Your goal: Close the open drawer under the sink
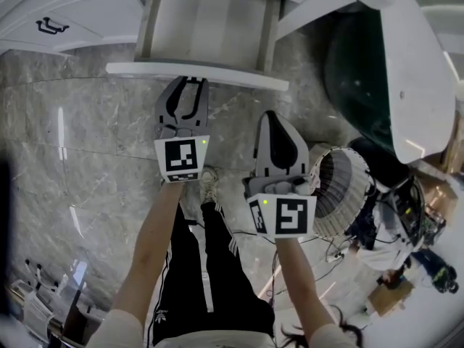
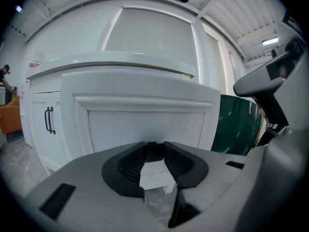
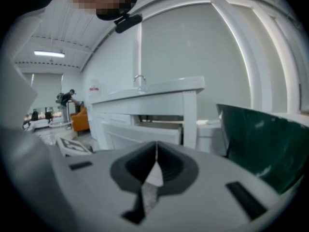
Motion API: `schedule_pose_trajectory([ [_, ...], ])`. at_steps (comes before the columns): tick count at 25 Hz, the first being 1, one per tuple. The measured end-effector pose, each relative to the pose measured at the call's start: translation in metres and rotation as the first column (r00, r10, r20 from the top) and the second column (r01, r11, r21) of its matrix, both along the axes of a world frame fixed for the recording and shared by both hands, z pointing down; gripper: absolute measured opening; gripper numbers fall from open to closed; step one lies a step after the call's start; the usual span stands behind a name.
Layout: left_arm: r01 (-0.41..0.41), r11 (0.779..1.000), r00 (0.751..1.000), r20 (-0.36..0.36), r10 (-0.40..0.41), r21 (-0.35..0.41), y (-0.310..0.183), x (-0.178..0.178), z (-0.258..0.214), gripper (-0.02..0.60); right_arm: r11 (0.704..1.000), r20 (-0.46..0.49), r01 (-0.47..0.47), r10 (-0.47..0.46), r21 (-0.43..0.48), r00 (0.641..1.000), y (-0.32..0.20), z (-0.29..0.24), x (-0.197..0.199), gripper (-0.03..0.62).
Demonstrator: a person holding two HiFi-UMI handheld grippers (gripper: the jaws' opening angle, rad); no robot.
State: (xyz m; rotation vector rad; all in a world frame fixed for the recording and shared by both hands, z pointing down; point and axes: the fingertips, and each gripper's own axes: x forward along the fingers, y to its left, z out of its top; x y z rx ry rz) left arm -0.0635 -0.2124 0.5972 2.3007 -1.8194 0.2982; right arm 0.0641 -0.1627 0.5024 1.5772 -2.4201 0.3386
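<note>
Left hand-held gripper (image 1: pixel 190 85) seemingly touches drawer (image 1: pixel 232 78) front edge.

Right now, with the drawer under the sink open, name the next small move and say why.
Probably ease the left gripper forward onto the drawer front and push it in. That front stands pulled well out. The left gripper's jaws are apart and empty, and they sit close to the panel. The right gripper is shut and sits further back.
</note>
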Motion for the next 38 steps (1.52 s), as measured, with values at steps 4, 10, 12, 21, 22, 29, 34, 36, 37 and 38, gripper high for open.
schedule_pose_trajectory([
  [4, 0.003, 1.000, 1.000, 0.010, -0.003, 0.009, -0.003, 0.000, -0.001, 0.143, 1.000, -0.002, -0.006, 0.006, -0.002, 1.000, -0.002, 0.002, 0.003, 0.029],
  [10, 0.011, 1.000, 1.000, 0.014, -0.011, 0.016, -0.013, -0.002, -0.005, 0.144, 1.000, -0.012, 0.007, -0.007, -0.017, 1.000, 0.001, 0.011, 0.003, 0.029],
  [12, 0.008, 1.000, 1.000, 0.011, -0.008, 0.014, -0.018, -0.002, -0.006, 0.144, 1.000, -0.009, 0.005, -0.005, -0.026, 1.000, 0.003, 0.013, 0.001, 0.029],
  [21, -0.003, 1.000, 1.000, 0.013, 0.003, 0.004, -0.044, -0.003, -0.006, 0.144, 1.000, -0.002, -0.003, 0.003, -0.015, 1.000, -0.008, 0.013, -0.010, 0.029],
  [22, -0.008, 1.000, 1.000, 0.016, 0.008, 0.003, -0.046, -0.003, -0.005, 0.144, 1.000, 0.000, -0.008, 0.008, -0.014, 1.000, -0.010, 0.012, -0.009, 0.029],
  [29, -0.022, 1.000, 1.000, 0.021, 0.022, 0.007, -0.066, -0.005, -0.004, 0.144, 0.999, 0.002, -0.039, 0.039, -0.018, 0.999, -0.024, 0.017, -0.008, 0.029],
  [34, -0.028, 1.000, 0.999, 0.027, 0.028, 0.009, -0.074, -0.006, -0.002, 0.144, 0.998, 0.009, -0.052, 0.052, -0.019, 0.999, -0.036, 0.018, -0.011, 0.029],
  [36, -0.029, 1.000, 0.999, 0.031, 0.029, 0.009, -0.078, -0.007, -0.001, 0.144, 0.999, 0.010, -0.051, 0.052, -0.017, 0.999, -0.040, 0.017, -0.014, 0.029],
  [37, -0.030, 1.000, 0.999, 0.032, 0.029, 0.010, -0.079, -0.007, -0.001, 0.144, 0.999, 0.009, -0.049, 0.049, -0.015, 0.999, -0.042, 0.016, -0.015, 0.029],
  [38, -0.030, 0.999, 0.999, 0.031, 0.030, 0.010, -0.081, -0.006, -0.001, 0.144, 0.999, 0.007, -0.047, 0.047, -0.015, 0.999, -0.044, 0.016, -0.016, 0.029],
])
